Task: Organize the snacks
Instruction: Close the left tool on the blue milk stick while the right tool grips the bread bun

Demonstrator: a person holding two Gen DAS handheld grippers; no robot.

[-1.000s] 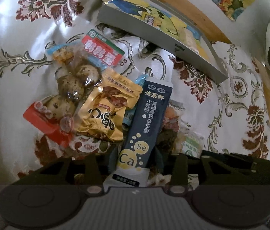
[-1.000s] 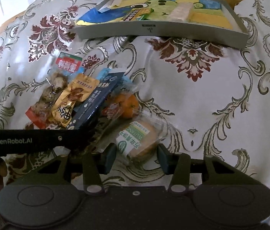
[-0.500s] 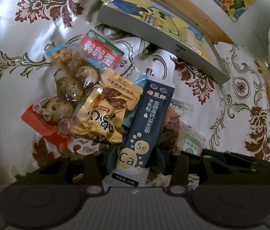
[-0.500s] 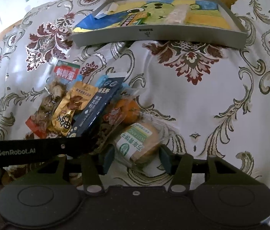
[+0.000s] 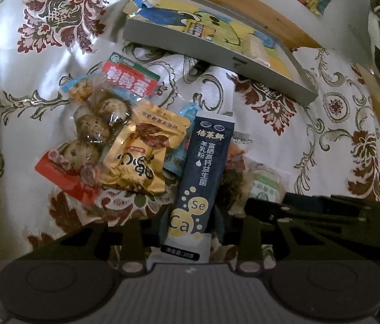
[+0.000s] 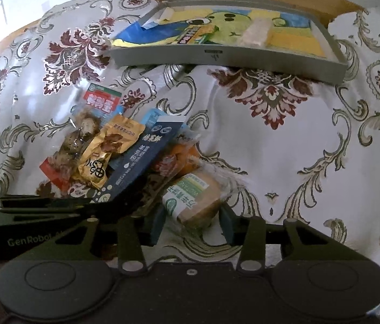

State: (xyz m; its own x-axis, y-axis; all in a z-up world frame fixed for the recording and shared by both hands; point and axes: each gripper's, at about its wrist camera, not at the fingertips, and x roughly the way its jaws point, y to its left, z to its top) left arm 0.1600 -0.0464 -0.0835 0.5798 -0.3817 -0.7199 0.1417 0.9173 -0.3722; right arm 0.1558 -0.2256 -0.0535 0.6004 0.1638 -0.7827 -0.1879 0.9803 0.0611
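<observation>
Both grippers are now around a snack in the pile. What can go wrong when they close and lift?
1. The dark blue sachet between the left gripper fingers overlaps the gold packet and a light blue wrapper, so lifting may drag them.
2. The right gripper straddles the green-labelled pastry; closing hard may crush it.
3. The two grippers sit close together and may collide on the way to the grey tray.

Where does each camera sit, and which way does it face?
Left wrist: on the left gripper, facing the snack pile; fingers flank the dark sachet.
Right wrist: on the right gripper, facing the tray; fingers flank the cake pack.
Shared: sachet, gold pouch, egg pack, tray; each shows the other gripper.
</observation>
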